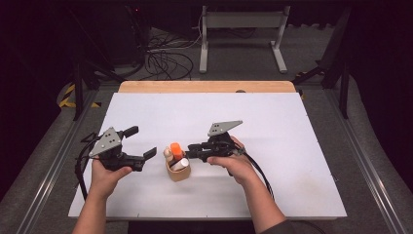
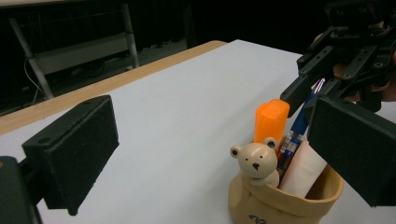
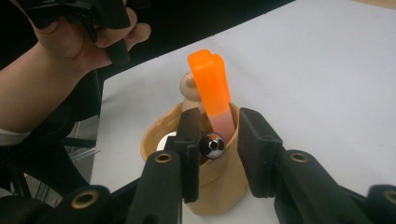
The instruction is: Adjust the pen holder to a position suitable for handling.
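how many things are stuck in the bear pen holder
3 that show. An orange highlighter stands behind the bear; a blue pen leans beside it, its top between the right gripper's jaws; a white tube leans nearest that gripper. More may be hidden inside.

white table top (image 1: 272, 146) | wooden edge at far side (image 1: 204, 87) | cables on floor (image 1: 165, 61) | metal stand (image 1: 241, 29)

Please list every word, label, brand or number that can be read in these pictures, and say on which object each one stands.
No text can be read.
Dark mark low on the front of the tan bear pen holder: cut off by the frame edge, unreadable.
Blue pen: some pattern on the barrel, too small to read.
Orange highlighter: no print visible.
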`<state>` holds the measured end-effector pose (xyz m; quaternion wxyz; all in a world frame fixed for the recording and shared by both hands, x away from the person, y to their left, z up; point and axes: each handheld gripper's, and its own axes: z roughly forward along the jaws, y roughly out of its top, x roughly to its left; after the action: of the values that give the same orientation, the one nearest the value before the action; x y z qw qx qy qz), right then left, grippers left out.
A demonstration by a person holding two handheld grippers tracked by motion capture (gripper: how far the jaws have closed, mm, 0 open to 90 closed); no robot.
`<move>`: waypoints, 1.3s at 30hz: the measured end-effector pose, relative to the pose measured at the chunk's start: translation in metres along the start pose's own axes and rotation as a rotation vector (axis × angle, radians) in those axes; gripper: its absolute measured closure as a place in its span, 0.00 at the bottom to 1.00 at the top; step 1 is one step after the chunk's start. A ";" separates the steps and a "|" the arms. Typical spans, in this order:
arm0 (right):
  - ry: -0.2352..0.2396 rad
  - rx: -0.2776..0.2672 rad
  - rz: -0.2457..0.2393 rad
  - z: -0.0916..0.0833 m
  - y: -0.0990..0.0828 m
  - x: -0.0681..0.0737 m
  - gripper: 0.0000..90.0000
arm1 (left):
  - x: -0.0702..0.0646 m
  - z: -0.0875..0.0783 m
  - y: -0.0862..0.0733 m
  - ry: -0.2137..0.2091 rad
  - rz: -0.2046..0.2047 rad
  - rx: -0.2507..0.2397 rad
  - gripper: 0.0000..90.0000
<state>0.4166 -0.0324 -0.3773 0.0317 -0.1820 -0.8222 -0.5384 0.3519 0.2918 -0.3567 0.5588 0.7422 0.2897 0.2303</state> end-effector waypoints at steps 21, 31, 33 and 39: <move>0.000 -0.118 0.027 -0.026 -0.004 -0.004 0.56 | 0.000 0.000 0.000 0.003 -0.005 0.002 0.03; -0.011 -0.162 0.033 -0.039 -0.008 -0.005 0.48 | 0.001 0.000 0.000 0.008 -0.004 0.005 0.03; -0.019 -0.166 0.033 -0.041 -0.009 -0.006 0.45 | 0.001 0.000 0.000 0.006 -0.006 0.006 0.03; -0.035 -0.200 0.035 -0.051 -0.013 -0.007 0.41 | 0.001 0.001 -0.001 0.004 -0.010 0.003 0.03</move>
<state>0.4111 -0.0848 -0.3692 0.0085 -0.2082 -0.7613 -0.6140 0.3532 0.2924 -0.3580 0.5581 0.7411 0.2950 0.2287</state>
